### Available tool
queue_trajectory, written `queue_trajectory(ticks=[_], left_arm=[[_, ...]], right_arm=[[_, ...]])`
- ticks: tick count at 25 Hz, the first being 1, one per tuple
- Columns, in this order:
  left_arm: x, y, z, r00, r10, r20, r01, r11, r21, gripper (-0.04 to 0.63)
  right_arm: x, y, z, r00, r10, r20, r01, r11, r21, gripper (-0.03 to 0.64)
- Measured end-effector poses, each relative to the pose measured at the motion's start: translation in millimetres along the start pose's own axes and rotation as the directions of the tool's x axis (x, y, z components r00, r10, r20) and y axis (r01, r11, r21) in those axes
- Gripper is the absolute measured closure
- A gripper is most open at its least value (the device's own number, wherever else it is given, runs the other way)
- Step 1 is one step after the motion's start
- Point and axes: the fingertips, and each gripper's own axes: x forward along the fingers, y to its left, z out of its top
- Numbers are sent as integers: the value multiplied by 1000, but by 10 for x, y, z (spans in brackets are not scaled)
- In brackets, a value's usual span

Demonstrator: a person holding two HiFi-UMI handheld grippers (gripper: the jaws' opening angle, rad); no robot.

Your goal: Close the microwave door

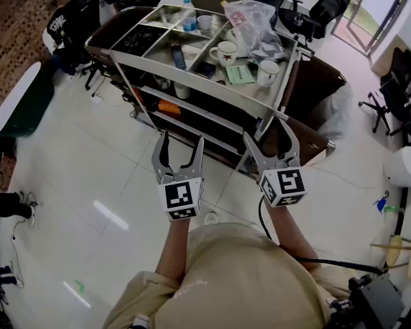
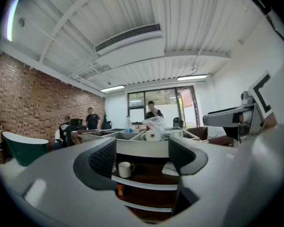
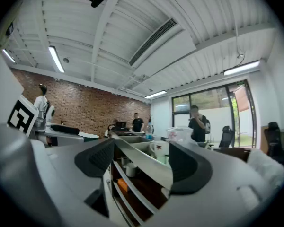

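Note:
No microwave shows in any view. A brown serving cart with a compartmented metal top stands in front of me. It carries a water bottle, a starred mug, a white mug and a clear plastic bag. My left gripper is held level just short of the cart's lower shelves, jaws apart and empty. My right gripper hangs beside it, also open and empty. The left gripper frames a mug on a lower shelf. The right gripper frames the cart's shelves.
A dark green round-topped piece stands on the white tile floor at the left. Office chairs are at the right, a white domed object is nearer. People stand beyond the cart. A black cable trails by my right arm.

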Motion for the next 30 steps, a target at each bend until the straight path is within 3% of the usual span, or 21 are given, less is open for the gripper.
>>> queue_trajectory(ticks=[4, 7, 10, 14, 17, 22, 25, 27, 28, 30], left_arm=[[-369, 634, -9, 995, 99, 9, -99, 995, -7, 259], [-684, 1171, -222, 983, 180, -24, -180, 983, -15, 261], [-1206, 1742, -483, 936, 350, -50, -351, 936, -27, 261], [-1890, 2101, -645, 843, 536, -54, -537, 843, -24, 261], [-2391, 2201, -550, 745, 665, -59, -667, 745, -24, 265], [-3213, 1977, -351, 541, 839, -56, -837, 544, 59, 265], [-3560, 1833, -462, 432, 900, -54, -894, 436, 101, 265], [-3888, 1710, -538, 337, 940, -61, -933, 342, 112, 265], [-4109, 1623, -556, 279, 958, -60, -951, 285, 120, 266], [-4593, 1416, -549, 156, 986, -56, -979, 162, 125, 267]], right_arm=[[466, 741, -101, 988, 154, -26, -153, 988, 16, 265], [805, 1509, -269, 942, 334, -40, -333, 943, 22, 267], [1012, 2354, -479, 847, 530, -44, -529, 848, 37, 267], [1005, 3050, -651, 725, 687, -48, -686, 727, 42, 267], [956, 3476, -637, 616, 787, -39, -785, 617, 52, 267], [682, 4194, -762, 381, 924, -12, -917, 380, 122, 268], [529, 4539, -1011, 270, 963, 10, -950, 265, 165, 270], [324, 4809, -1153, 198, 980, 36, -963, 187, 193, 277], [135, 4958, -1214, 146, 988, 42, -969, 135, 208, 284], [-367, 5237, -1273, 13, 999, 37, -974, 4, 225, 288]])
